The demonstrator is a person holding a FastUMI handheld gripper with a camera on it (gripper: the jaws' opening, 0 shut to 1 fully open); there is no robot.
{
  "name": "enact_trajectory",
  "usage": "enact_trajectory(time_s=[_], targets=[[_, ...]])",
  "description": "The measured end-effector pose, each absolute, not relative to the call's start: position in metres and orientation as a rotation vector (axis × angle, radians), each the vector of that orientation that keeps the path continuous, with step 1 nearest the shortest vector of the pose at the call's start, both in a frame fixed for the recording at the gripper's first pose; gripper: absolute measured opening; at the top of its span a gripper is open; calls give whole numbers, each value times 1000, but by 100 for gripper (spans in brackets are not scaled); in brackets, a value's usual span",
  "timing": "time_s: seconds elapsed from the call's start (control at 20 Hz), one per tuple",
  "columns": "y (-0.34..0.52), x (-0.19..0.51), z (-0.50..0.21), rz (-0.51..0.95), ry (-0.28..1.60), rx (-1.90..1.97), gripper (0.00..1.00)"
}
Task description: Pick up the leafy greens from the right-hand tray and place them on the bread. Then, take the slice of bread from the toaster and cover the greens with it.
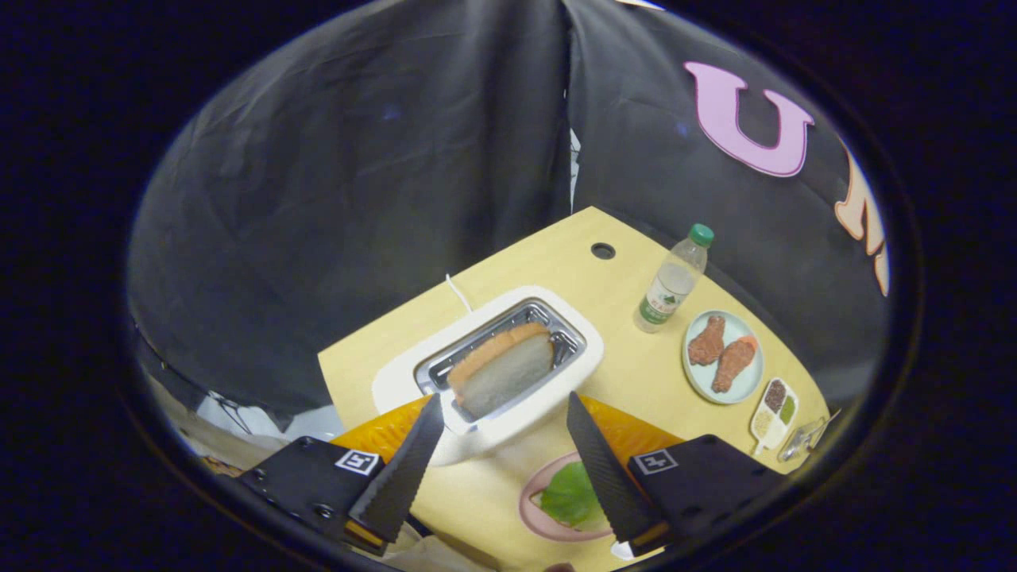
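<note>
A white toaster (pixel 556 373) stands on the yellow table (pixel 556 254), with a slice of bread (pixel 503 368) sticking out of its slot. My gripper (pixel 504 405) is open, its two fingertips reaching up to either side of the slice's near end, not touching it. Nearer to me, between the fingers and close to the right finger, a green leaf (pixel 570 494) lies on a pink plate (pixel 531 508). Any bread under the leaf is hidden.
An orange tray (pixel 381 433) sits under the toaster. To the right stand a clear bottle with a green cap (pixel 674 280), a pale blue plate with two drumsticks (pixel 721 357), a small white divided dish (pixel 775 409) and a clear item (pixel 802 439).
</note>
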State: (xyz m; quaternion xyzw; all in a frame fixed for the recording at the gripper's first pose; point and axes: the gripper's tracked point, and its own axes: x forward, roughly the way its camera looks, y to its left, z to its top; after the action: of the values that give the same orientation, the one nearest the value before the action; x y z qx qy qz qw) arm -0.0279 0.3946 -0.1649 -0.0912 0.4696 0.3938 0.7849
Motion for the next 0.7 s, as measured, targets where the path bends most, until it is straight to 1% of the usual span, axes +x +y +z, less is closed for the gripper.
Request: enact_trajectory(time_s=[0.15,0.35,0.7], targets=[[406,-16,-168,813,1043,-181,99],[424,-17,-182,786,1121,-127,97],[432,-9,-195,739,1185,-140,97]])
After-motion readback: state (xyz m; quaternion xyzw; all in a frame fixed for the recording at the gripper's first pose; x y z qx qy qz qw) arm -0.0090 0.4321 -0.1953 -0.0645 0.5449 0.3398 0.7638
